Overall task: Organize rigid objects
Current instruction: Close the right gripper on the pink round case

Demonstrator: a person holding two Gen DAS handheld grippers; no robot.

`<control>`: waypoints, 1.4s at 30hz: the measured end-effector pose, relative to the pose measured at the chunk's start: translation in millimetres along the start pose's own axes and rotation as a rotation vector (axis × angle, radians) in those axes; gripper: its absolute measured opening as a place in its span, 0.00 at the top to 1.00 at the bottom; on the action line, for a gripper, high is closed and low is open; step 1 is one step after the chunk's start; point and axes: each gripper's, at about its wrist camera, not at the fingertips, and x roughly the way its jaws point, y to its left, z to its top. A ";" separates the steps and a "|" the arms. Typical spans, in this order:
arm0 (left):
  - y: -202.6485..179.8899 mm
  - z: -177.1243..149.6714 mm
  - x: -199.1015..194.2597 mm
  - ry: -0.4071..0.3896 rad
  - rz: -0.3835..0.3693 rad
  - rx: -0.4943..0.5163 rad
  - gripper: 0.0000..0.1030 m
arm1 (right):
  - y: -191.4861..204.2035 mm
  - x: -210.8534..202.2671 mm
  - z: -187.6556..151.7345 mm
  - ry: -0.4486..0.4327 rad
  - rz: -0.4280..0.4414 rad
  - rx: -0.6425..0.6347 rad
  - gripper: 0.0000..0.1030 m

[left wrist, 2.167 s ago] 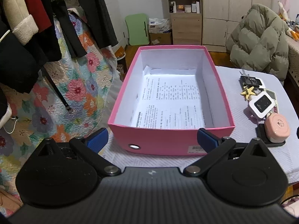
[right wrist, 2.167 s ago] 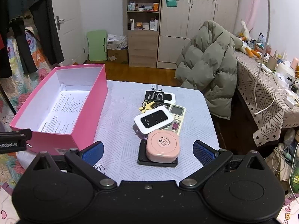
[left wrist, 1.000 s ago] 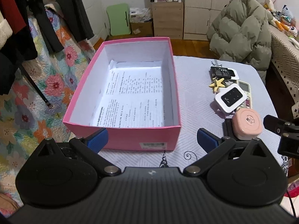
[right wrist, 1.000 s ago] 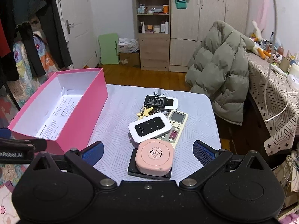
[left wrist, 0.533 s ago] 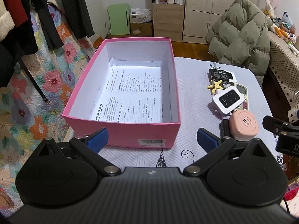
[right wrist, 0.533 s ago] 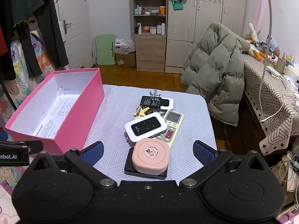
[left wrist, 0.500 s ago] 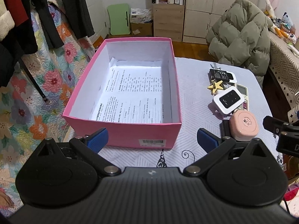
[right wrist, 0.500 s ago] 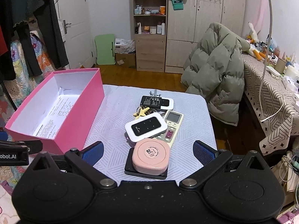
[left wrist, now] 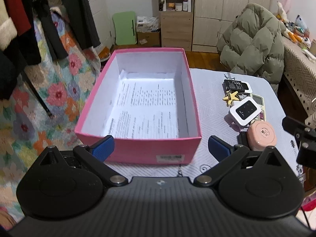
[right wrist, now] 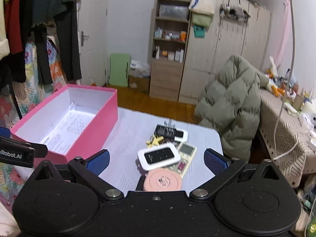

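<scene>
Right tongs have dropped toward the pink round case, both pairs spread apart, empty; best straddle it squarely before carrying to the pink box.

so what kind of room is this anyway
Most likely a lived-in bedroom: coats hang on a rack, a wooden wardrobe stands beside a shelf of bottles, and a puffer jacket is draped behind the table.

Left gripper held low, blue pads wide apart, holding nothing. Right gripper the same: wide apart, nothing between.
</scene>
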 end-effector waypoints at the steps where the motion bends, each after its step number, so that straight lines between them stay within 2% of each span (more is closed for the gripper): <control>1: 0.8 2.5 -1.2 -0.009 0.006 0.019 0.01 | -1.1 0.8 0.1 -0.008 0.010 0.004 0.00; 3: 3.7 9.5 -4.6 -0.031 0.011 0.060 0.01 | -6.0 2.8 -0.4 -0.023 0.049 0.024 0.00; 6: 14.8 19.1 -11.8 -0.098 -0.001 0.101 0.01 | -15.7 14.4 -0.4 0.002 0.109 0.073 0.00; 10: 34.2 32.0 -9.1 -0.147 -0.013 0.158 0.01 | -29.8 46.6 0.8 0.103 0.198 0.175 0.01; 13: 58.5 44.2 0.8 -0.136 -0.032 0.141 0.01 | -36.5 78.0 -3.0 0.209 0.246 0.271 0.08; 16: 87.9 56.4 17.1 -0.092 -0.056 0.093 0.02 | -37.9 101.0 -6.8 0.294 0.219 0.322 0.14; 21: 117.3 58.3 55.8 0.043 -0.002 0.081 0.05 | -22.5 100.0 -23.3 0.337 0.093 0.214 0.14; 24: 134.7 57.3 83.4 0.152 -0.026 0.053 0.16 | -21.9 106.7 -28.9 0.374 0.050 0.198 0.14; 27: 146.4 58.3 103.0 0.204 -0.023 0.037 0.26 | -19.5 113.4 -29.8 0.396 -0.008 0.180 0.14; 32: 146.4 62.0 121.2 0.199 -0.023 0.086 0.35 | -20.5 129.2 -29.3 0.420 -0.004 0.219 0.14; 36: 140.1 64.4 136.5 0.170 0.061 0.121 0.41 | -18.8 138.6 -28.1 0.421 -0.034 0.213 0.21; 38: 141.9 67.3 145.3 0.169 0.070 0.116 0.44 | -18.4 141.2 -27.2 0.429 -0.045 0.197 0.24; 39: 142.8 68.5 149.0 0.171 0.065 0.111 0.48 | -18.4 142.0 -26.7 0.432 -0.044 0.193 0.24; 41: 144.1 69.9 155.6 0.173 0.053 0.114 0.63 | -18.3 141.9 -25.5 0.443 -0.044 0.182 0.24; 42: 142.9 68.8 157.8 0.167 0.047 0.125 0.78 | -18.7 141.7 -25.3 0.448 -0.047 0.187 0.24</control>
